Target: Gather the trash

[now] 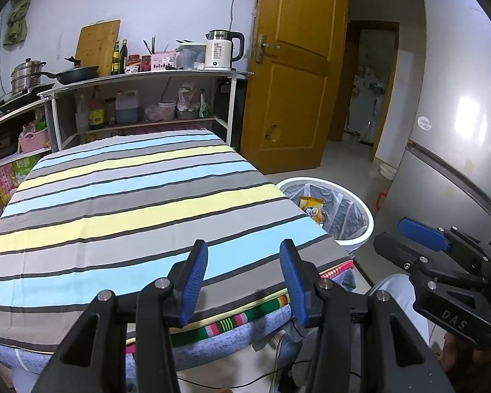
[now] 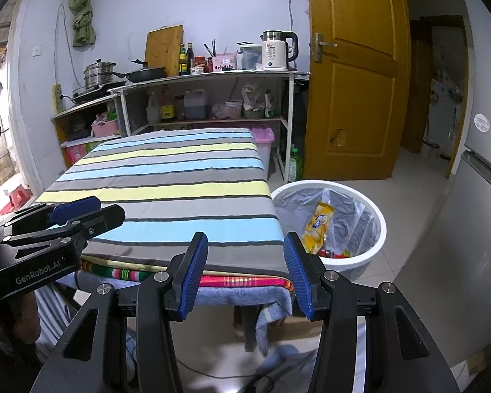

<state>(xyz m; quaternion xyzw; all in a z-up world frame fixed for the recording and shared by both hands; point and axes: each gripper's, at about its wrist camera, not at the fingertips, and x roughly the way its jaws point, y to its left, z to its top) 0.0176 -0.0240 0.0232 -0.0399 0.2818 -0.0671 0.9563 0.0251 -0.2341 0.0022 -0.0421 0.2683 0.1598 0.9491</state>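
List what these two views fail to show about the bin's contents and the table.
- Bin bottom: in the left wrist view the table edge hides all but part of a yellow wrapper.
- Red items: in the right wrist view, low behind the right gripper; too small to identify.
- Table underside: covered by hanging cloths in both views.

The black body of the left gripper (image 2: 78,217) carries "GenRobot.AI" in pale letters, and the right gripper (image 1: 409,239), seen beside the white round trash bin (image 1: 365,226), bears "DAS" (possibly cut off). Beyond the bin, the white electric kettle (image 2: 275,54) on the shelf shows "55".
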